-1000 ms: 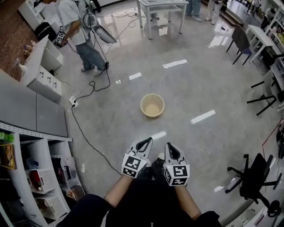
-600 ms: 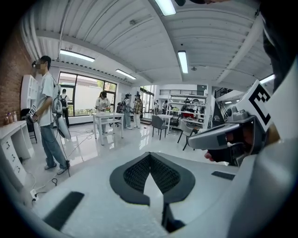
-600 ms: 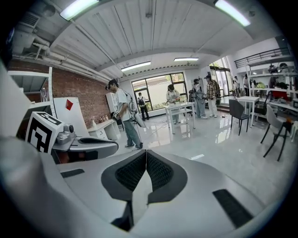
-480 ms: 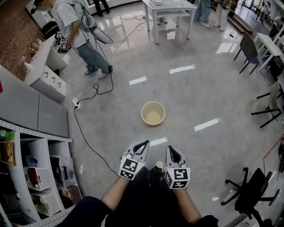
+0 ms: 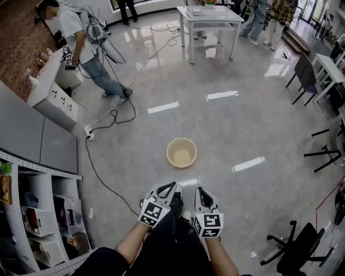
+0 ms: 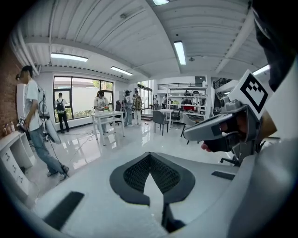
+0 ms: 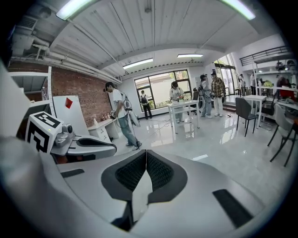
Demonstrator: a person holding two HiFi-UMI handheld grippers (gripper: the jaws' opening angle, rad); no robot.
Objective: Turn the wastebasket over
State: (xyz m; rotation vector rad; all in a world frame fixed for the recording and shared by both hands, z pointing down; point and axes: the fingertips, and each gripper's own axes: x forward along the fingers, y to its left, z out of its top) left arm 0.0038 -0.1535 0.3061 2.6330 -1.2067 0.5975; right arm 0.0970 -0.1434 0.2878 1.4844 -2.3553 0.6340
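Note:
The wastebasket (image 5: 181, 152) is a cream round bucket standing upright on the grey floor, mouth up, and looks empty. My left gripper (image 5: 171, 186) and right gripper (image 5: 201, 190) are held side by side just short of it, pointing toward it and a little downward. Both are shut with nothing between the jaws. In the left gripper view the black pads (image 6: 150, 154) meet at a point, and the right gripper's body (image 6: 223, 128) shows at the right. The right gripper view shows its pads (image 7: 146, 152) closed too, with the left gripper (image 7: 79, 144) at the left. Neither gripper view shows the wastebasket.
A black cable (image 5: 102, 178) runs across the floor to the left of the basket. Shelving (image 5: 32, 215) and a low cabinet (image 5: 54, 97) line the left side. A person (image 5: 81, 38) stands at the upper left, a white table (image 5: 207, 16) at the back, an office chair (image 5: 296, 248) at lower right.
Both grippers have moved forward and a little down, still shut. The wastebasket now lies closer in front of them and has not been touched.

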